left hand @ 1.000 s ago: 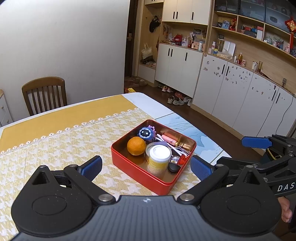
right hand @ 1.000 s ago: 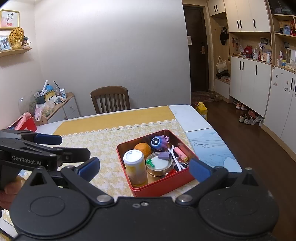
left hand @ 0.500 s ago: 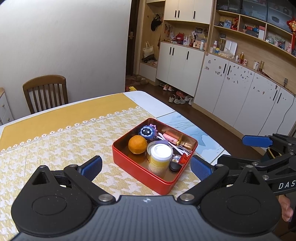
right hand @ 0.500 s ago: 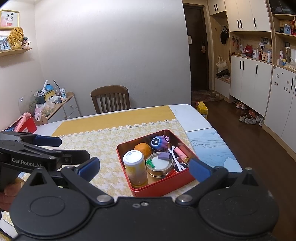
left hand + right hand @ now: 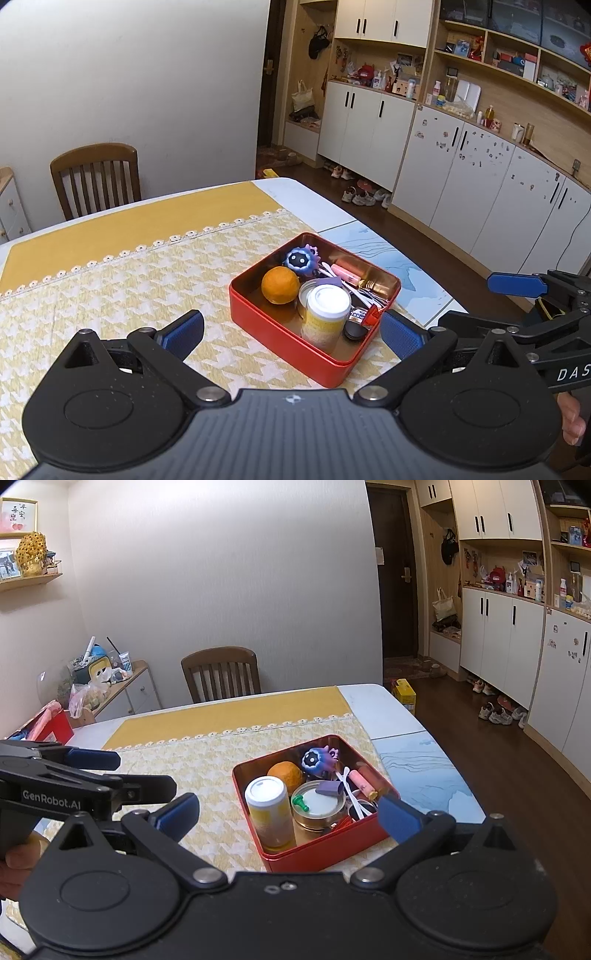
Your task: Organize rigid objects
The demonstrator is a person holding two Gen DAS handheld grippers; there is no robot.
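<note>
On yellow houndstooth cloth (image 5: 110,295), near table's right edge: red tin (image 5: 295,343) packed with rigid items. Inside: orange (image 5: 280,285), white-capped bottle (image 5: 325,314) upright at near side, round tin (image 5: 319,805), purple toy (image 5: 301,258), pink tube (image 5: 347,271) (small bits beneath, unclear). Left gripper (image 5: 291,332) spread wide, empty, above cloth short of tin. Right gripper (image 5: 288,812) likewise released, holding nothing.
</note>
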